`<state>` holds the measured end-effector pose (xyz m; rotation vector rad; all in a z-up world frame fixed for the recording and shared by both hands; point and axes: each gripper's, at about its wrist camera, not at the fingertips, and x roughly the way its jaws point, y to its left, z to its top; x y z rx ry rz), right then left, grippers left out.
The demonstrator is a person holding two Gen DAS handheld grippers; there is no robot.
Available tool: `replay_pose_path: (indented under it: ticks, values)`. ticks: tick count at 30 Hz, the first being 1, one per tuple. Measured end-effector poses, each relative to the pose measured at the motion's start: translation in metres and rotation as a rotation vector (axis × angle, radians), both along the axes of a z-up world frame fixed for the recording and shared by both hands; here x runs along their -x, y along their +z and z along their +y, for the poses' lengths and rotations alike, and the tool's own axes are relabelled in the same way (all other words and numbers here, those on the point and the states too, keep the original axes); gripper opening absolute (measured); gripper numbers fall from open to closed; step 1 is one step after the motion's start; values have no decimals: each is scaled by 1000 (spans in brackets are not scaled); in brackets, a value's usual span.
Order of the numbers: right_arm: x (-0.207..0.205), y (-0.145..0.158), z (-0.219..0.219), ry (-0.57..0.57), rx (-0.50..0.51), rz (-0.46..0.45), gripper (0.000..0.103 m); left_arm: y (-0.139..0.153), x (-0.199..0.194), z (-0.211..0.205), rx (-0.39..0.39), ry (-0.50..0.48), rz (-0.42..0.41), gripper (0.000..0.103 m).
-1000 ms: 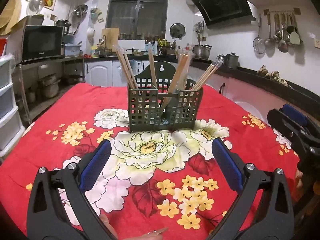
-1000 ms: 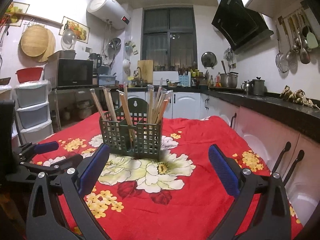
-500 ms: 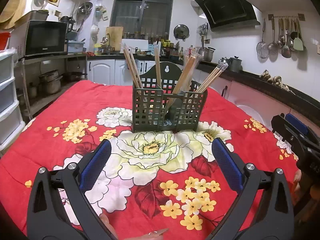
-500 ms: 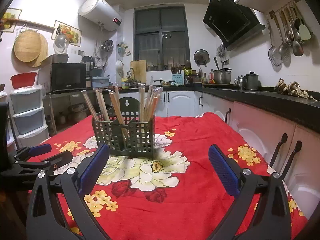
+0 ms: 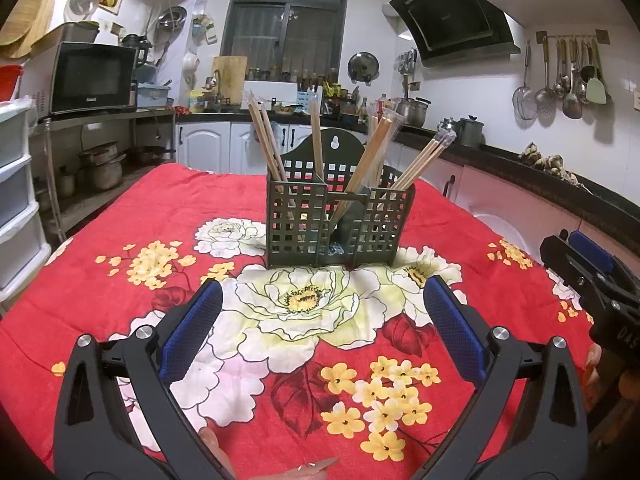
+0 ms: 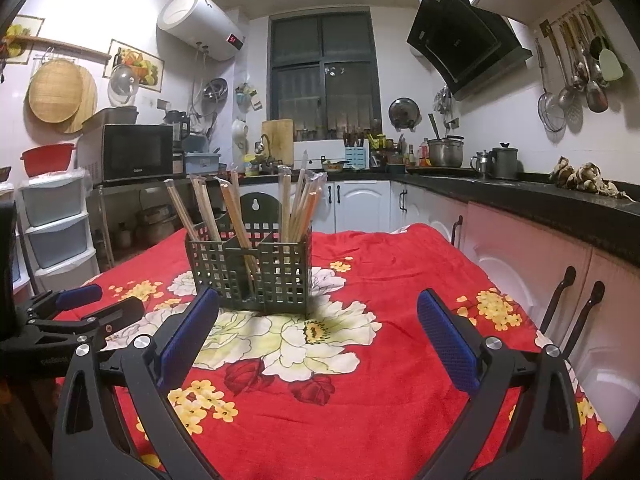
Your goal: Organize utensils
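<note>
A dark green grid utensil holder (image 5: pixel 338 220) (image 6: pixel 250 274) stands upright on the red floral tablecloth (image 5: pixel 120 240) (image 6: pixel 380 280). Several wrapped wooden chopsticks (image 5: pixel 264 140) (image 6: pixel 298 204) lean in its compartments. My left gripper (image 5: pixel 322 330) is open, nothing between its blue pads, a short way in front of the holder. My right gripper (image 6: pixel 318 334) is open too and holds nothing, to the holder's front right. Each gripper shows at the edge of the other's view: the right one (image 5: pixel 582 270), the left one (image 6: pixel 86 306).
A black counter (image 6: pixel 520 196) with white and pink cabinets runs along the right and back. A microwave (image 6: pixel 136 152) on a shelf and plastic drawers (image 6: pixel 56 224) stand at the left. Pots, ladles (image 6: pixel 576 76) and a range hood (image 6: pixel 464 44) line the walls.
Both views have tilted upward a little and the holder sits slightly higher and nearer the centre. Both grippers stay open and hold nothing.
</note>
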<state>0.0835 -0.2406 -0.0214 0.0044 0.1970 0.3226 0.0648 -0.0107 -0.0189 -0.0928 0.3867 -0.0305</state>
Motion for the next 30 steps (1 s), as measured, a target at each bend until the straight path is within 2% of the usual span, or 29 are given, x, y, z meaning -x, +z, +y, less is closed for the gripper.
replay_pose_path:
  ticks: [30]
  values:
    - [1, 1, 1, -5, -3, 1, 97, 1, 0, 3, 3, 1, 4, 93]
